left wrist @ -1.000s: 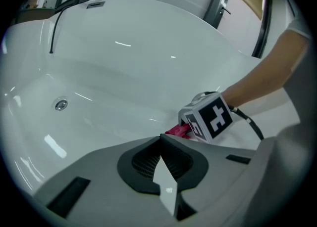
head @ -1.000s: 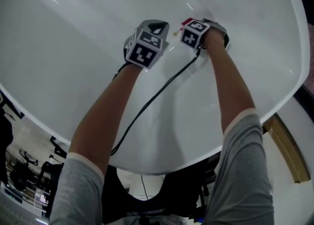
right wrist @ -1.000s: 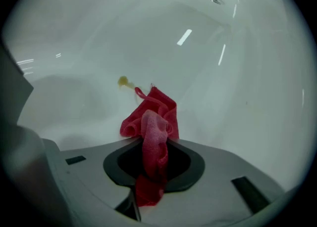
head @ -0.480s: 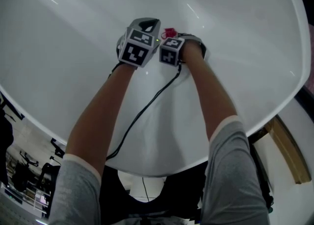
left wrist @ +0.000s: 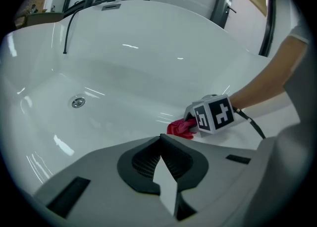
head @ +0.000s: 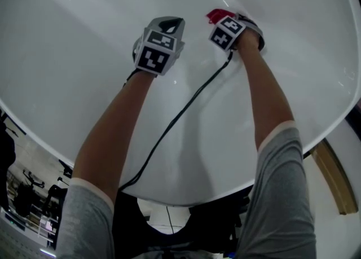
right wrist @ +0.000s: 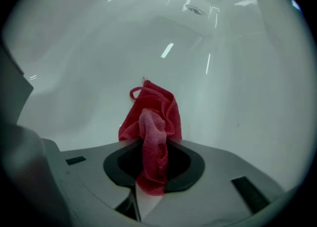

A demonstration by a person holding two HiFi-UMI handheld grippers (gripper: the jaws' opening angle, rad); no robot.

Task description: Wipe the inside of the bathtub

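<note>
Your right gripper (right wrist: 148, 174): jaws clamped on the red cloth (right wrist: 151, 117). The cloth bunches up out of the jaws in a crumpled fold, and its far end lies against the sloping inner wall of the white bathtub (right wrist: 237, 72).

Your left gripper (left wrist: 161, 164): jaws together, nothing between them. It is held inside the tub just to the left of the right gripper, the two apart and not touching.

Drain (left wrist: 77, 102): on the tub floor, well away from both grippers.

Black cable (head: 180, 111): runs from the right gripper back between your forearms and over the near rim. Both forearms reach in over that rim.
</note>
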